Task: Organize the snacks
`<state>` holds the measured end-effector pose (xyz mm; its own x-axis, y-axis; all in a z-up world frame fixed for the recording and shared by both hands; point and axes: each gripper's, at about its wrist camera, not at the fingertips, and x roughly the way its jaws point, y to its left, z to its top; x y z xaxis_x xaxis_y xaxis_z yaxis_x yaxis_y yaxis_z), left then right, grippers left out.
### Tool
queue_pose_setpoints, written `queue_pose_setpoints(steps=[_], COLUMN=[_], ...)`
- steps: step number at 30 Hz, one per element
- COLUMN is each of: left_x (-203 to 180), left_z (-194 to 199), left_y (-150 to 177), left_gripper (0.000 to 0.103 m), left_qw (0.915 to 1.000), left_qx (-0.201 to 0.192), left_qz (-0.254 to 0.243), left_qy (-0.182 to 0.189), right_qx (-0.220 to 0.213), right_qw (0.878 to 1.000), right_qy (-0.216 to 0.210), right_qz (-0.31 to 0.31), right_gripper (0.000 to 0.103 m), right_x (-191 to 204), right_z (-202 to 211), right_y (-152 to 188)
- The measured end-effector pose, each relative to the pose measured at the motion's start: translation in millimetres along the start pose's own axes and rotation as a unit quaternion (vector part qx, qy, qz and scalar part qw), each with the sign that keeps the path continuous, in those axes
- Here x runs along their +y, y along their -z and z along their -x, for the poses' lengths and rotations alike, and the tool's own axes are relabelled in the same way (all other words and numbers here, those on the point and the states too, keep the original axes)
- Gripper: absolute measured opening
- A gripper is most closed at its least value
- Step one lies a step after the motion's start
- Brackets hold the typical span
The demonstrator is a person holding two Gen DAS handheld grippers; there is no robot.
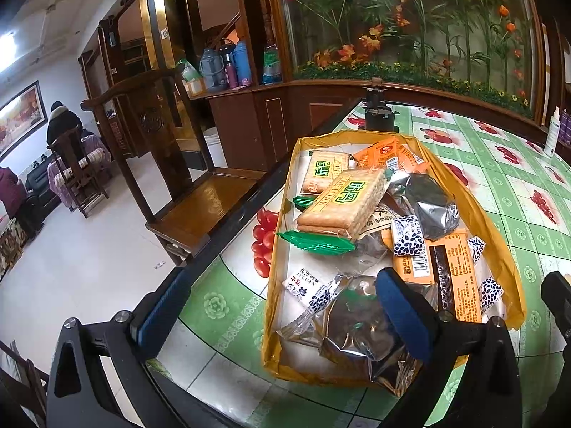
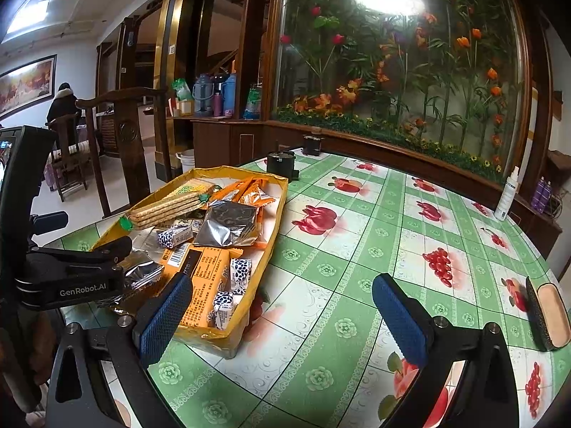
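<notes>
Filling the shallow yellow cardboard tray (image 1: 499,235), the snacks lie in a loose heap: two clear-wrapped stacks of biscuits with green ends (image 1: 344,203) ride on top toward the far end, orange sachets (image 1: 389,153) sit behind them, crinkled silver foil packs (image 1: 428,199) and a flat orange packet with a barcode (image 1: 449,274) fill the middle, and small blue-and-white wrapped candies (image 1: 407,240) are scattered between them. Everything shown sits inside the tray's walls, none on the cloth, so the pile fits either snacks just gathered in or snacks waiting to be sorted out by kind. The tray rests near the left edge of the desk (image 2: 357,321) with its green fruit-print cover. The left tool (image 1: 274,306) hovers spread wide over the tray's near end, one blue pad above a dark foil pack, holding nothing. The right tool (image 2: 282,317) hangs equally wide and empty beside the tray's near corner, over bare cloth, probably standing ready.
</notes>
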<state>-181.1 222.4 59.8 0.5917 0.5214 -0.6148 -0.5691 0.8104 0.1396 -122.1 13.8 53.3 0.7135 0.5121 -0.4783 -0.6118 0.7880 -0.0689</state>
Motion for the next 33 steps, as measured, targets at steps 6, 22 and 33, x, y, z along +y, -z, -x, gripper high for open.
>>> queue_pose_setpoints(steps=[6,22,33], left_x=[0.1,6.7,6.6], left_z=[0.3,1.8,2.5], left_y=[-0.2,-3.4,-3.2], left_gripper=[0.103,0.103,0.103], left_qw=[1.0000,1.0000,0.9999], left_qx=[-0.002,-0.004,-0.005], left_qz=[-0.002,-0.004,-0.006], left_qy=[0.000,-0.006,-0.008], right_qx=[-0.001,0.000,0.002], right_qw=[1.000,1.000,1.000], right_qy=[0.000,0.000,0.001], right_qz=[0.001,0.001,0.001], right_gripper=[0.102,0.102,0.102], right_x=[-0.3,-0.7,-2.5], right_z=[0.1,0.1,0.3], right_y=[-0.1,-0.2,-0.4])
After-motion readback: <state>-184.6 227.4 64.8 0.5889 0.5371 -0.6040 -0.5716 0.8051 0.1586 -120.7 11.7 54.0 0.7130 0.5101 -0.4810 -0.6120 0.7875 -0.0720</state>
